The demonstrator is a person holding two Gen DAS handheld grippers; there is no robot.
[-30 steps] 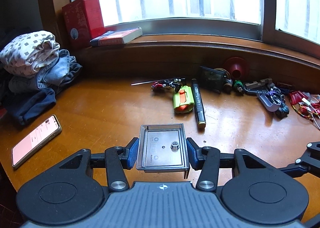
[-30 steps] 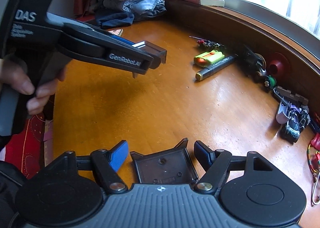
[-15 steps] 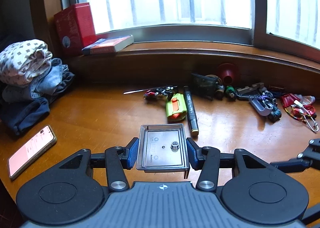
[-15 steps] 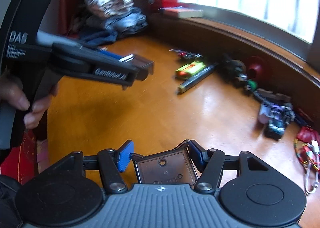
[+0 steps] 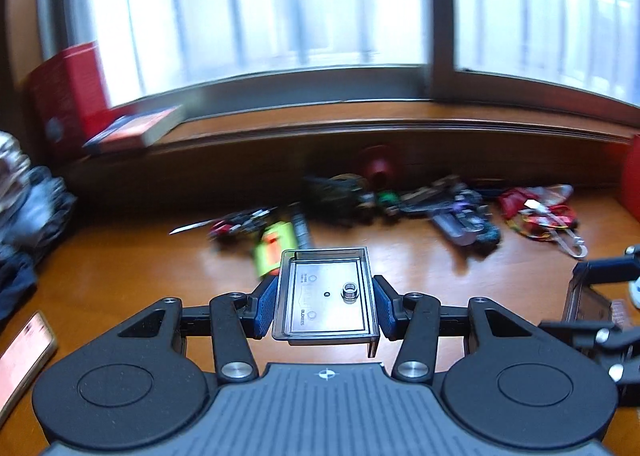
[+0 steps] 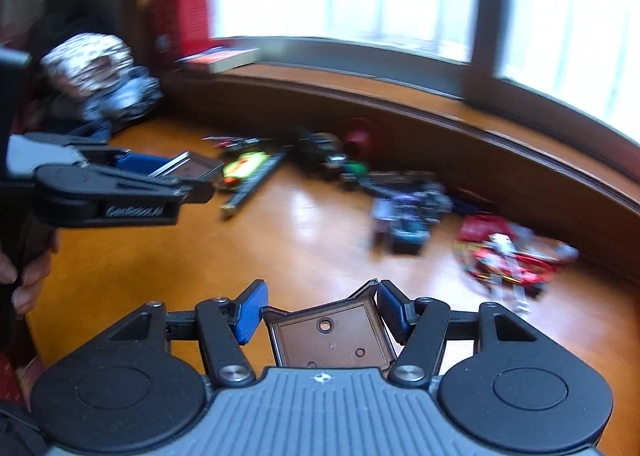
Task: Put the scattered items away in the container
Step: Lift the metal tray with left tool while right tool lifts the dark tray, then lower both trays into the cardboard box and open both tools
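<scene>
Left tool point(image 5: 326, 302): clenched on a clear plastic case half point(image 5: 326, 296), flat, held level above the bench point(image 5: 140, 276); both blue pads press its sides.

Right tool point(image 6: 318, 314): holds a smoky-brown case half point(image 6: 330, 336) between its fingers; the right pad touches one corner, the left pad stands just clear of the other side, so the grip looks loose or one-sided. Whether it is fully clamped cannot be told.

Middle ground: bare orange-brown bench, glossy, open between the tools and the clutter. A phone point(image 5: 24, 356) lies at the near left edge.

Far row, along the wall under the window sill point(image 5: 360, 124): a green-and-orange toy point(image 5: 274, 248), a dark marker pen point(image 5: 300, 232), a small red-handled tool with a metal tip point(image 5: 228, 224), a dark jumble of parts point(image 5: 352, 192), a red funnel-shaped piece point(image 5: 378, 164), a purple-grey gadget point(image 5: 460, 224), red cables with a carabiner point(image 5: 540, 216). All blurred. Folded clothes point(image 6: 96, 72) sit far left; a red box point(image 6: 180, 24) and a book point(image 6: 220, 56) on the sill.

Step, as judged: both case halves are in hand and off the bench, while the items lie outside any container. This fits opening the case for filling, or bringing halves together.

Room: wide mid-bench clearance; the wall closes in behind the row, so items are reached from the front.
</scene>
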